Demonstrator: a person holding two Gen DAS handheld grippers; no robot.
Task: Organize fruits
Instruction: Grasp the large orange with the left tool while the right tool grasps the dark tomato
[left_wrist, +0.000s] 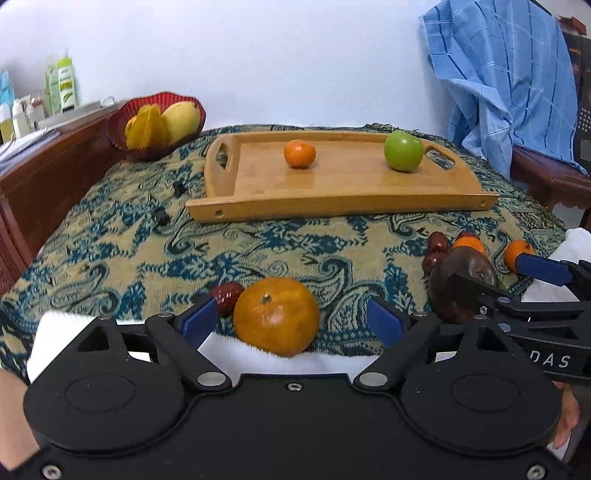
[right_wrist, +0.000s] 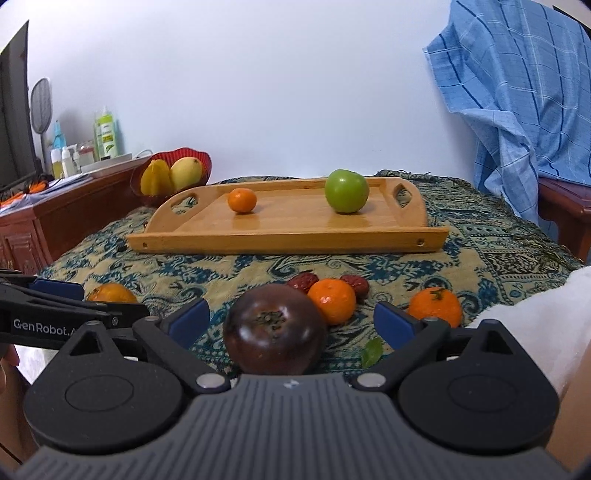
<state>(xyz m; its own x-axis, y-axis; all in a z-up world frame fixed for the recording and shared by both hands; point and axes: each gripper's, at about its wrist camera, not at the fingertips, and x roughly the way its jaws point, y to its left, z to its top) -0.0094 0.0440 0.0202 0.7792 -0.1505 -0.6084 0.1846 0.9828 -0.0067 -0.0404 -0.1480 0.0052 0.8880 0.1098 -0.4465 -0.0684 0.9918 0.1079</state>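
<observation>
A wooden tray lies on the patterned cloth and holds a small orange and a green apple. My left gripper is open with a large orange between its fingers, not touching them. My right gripper is open around a dark brown round fruit. Behind that fruit lie two more oranges and red dates. Another date lies by the large orange.
A red bowl with a mango and a starfruit stands at the table's back left, by a wooden sideboard with bottles. A chair draped with blue cloth stands at the right. A green leaf lies on the cloth.
</observation>
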